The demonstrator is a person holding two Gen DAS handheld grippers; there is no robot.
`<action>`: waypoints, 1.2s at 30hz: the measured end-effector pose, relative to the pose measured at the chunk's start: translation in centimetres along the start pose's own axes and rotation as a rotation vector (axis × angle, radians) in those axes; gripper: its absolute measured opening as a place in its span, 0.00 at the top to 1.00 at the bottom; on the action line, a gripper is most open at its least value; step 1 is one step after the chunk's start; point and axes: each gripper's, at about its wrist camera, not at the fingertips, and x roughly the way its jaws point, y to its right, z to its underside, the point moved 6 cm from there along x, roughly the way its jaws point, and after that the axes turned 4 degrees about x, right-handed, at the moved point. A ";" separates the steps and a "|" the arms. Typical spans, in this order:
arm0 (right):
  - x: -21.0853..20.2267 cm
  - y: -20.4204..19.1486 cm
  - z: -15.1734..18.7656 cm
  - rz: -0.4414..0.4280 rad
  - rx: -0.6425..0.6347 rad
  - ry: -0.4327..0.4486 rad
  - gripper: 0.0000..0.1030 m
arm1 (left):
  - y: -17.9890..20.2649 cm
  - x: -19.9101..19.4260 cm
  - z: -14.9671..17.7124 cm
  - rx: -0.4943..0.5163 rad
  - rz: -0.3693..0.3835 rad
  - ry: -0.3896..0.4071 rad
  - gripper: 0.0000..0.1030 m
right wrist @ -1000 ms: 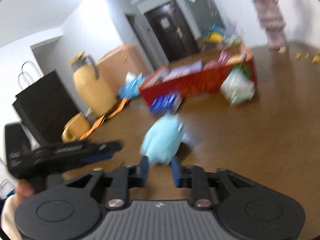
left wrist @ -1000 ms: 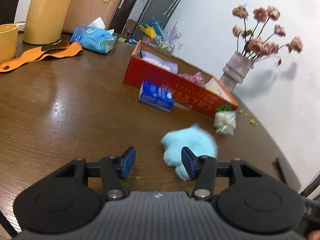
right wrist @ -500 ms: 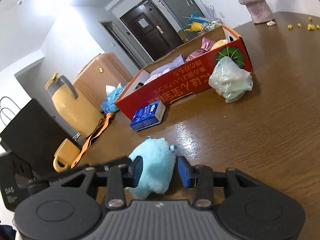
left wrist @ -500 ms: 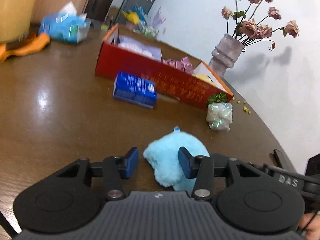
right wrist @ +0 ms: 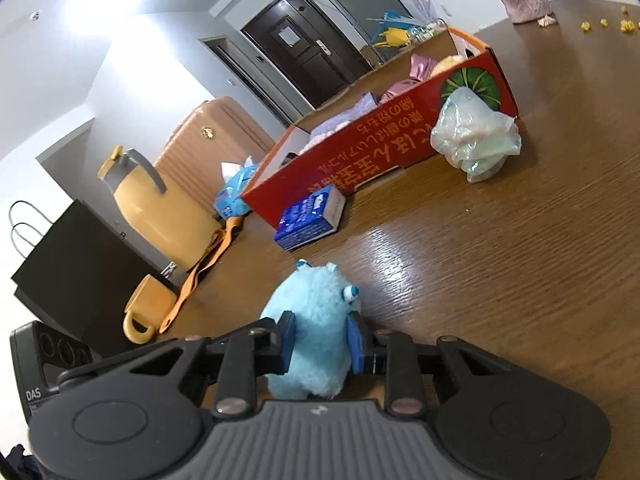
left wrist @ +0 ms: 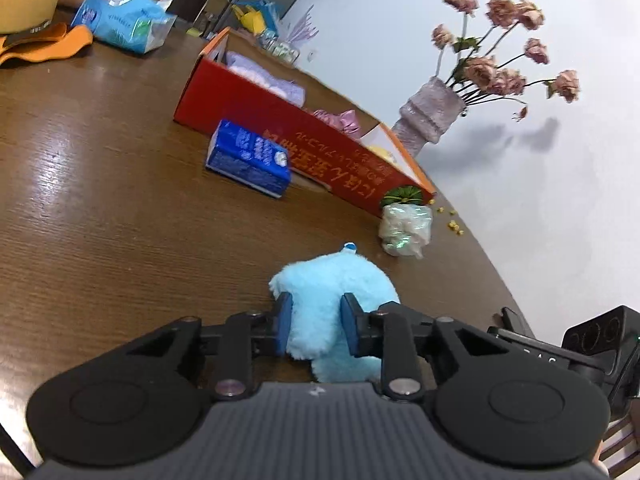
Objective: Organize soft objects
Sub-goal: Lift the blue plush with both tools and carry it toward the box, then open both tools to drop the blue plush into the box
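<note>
A light blue plush toy (left wrist: pixel 332 280) lies on the brown wooden table (left wrist: pixel 100 220). My left gripper (left wrist: pixel 314 328) is shut on its near part. My right gripper (right wrist: pixel 322 340) is shut on the same plush toy (right wrist: pixel 312 304) from the other side, pads pressing into the fur. A red cardboard box (left wrist: pixel 288 132) holding soft items stands farther back; it also shows in the right wrist view (right wrist: pixel 372 148). A crumpled pale plastic bag (left wrist: pixel 406 230) lies by the box's end, also in the right wrist view (right wrist: pixel 474 136).
A blue carton (left wrist: pixel 248 158) lies in front of the box. A tissue pack (left wrist: pixel 124 20), orange strap (left wrist: pixel 44 42), yellow jug (right wrist: pixel 156 208), yellow mug (right wrist: pixel 146 310) and black bag (right wrist: pixel 68 276) are at the left. A vase of dried roses (left wrist: pixel 432 116) stands at the table's far edge.
Both grippers closed on the blue plush toy, which was between open jaws half a second ago. The left view has tilted and moved closer.
</note>
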 end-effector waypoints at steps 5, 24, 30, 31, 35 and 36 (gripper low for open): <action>-1.6 -1.0 -1.3 -0.003 -0.024 0.043 0.75 | 1.3 0.0 -1.7 0.021 0.047 0.036 0.74; 15.9 0.0 -21.8 0.264 -0.299 -0.159 0.79 | -1.0 16.3 -17.5 0.165 -0.056 -0.072 0.81; 17.2 0.8 -20.3 0.277 -0.328 -0.212 0.83 | -0.5 15.3 -16.3 0.268 -0.118 -0.074 0.83; 17.0 1.1 -20.3 0.272 -0.327 -0.217 0.84 | -0.3 15.2 -16.1 0.264 -0.115 -0.073 0.83; 16.0 1.2 -20.3 0.301 -0.342 -0.229 0.85 | 1.4 15.2 -14.8 0.261 -0.115 -0.070 0.83; 16.1 1.1 -20.3 0.312 -0.355 -0.229 0.85 | 1.6 15.2 -14.8 0.258 -0.121 -0.064 0.83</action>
